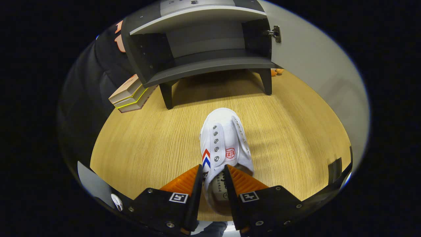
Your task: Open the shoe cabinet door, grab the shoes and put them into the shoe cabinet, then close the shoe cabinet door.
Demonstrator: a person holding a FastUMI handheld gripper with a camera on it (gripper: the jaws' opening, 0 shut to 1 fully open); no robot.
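Fingers (213,172) pinch the heel end of a white shoe (225,141) above the wood surface (148,141), toe pointing at the open cabinet (204,42) beyond, door (306,56) swung right.

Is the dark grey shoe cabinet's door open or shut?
Open: the pale door swings out on its hinge, baring the dark grey shoe cabinet's empty lower shelf.

Gripper-mounted fisheye looks down, seemingly steeply, toward the open cabinet (200,49).
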